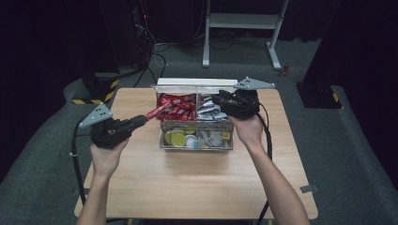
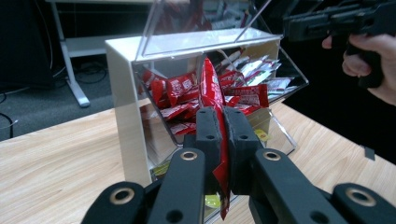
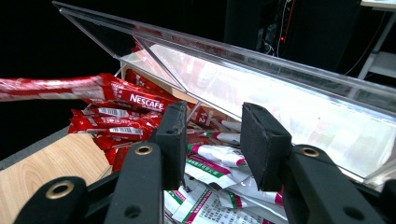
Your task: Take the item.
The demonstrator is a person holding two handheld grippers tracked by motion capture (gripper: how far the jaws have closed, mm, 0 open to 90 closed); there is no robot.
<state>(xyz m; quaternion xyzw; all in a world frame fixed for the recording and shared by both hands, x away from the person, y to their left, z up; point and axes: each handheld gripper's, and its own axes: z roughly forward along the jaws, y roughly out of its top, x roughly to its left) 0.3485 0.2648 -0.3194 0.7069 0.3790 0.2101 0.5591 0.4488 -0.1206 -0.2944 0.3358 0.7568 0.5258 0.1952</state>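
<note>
Red Nescafé stick sachet (image 2: 211, 88) sat pinched between the left gripper's (image 2: 223, 135) clenched jaws, left of the clear acrylic four-compartment box (image 1: 162, 136). Right gripper (image 3: 212, 140) hovered over the far-right compartment's white sachets (image 3: 210, 163), jaws parted, grasping nothing.

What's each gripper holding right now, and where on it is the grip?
The left gripper pinches a red sachet near its lower end. The right gripper holds nothing; its jaws stand apart above the white sachets.

Dim room; grey carpet (image 1: 42, 154); white desk frame (image 1: 241, 28) behind wooden table (image 1: 187, 183).
</note>
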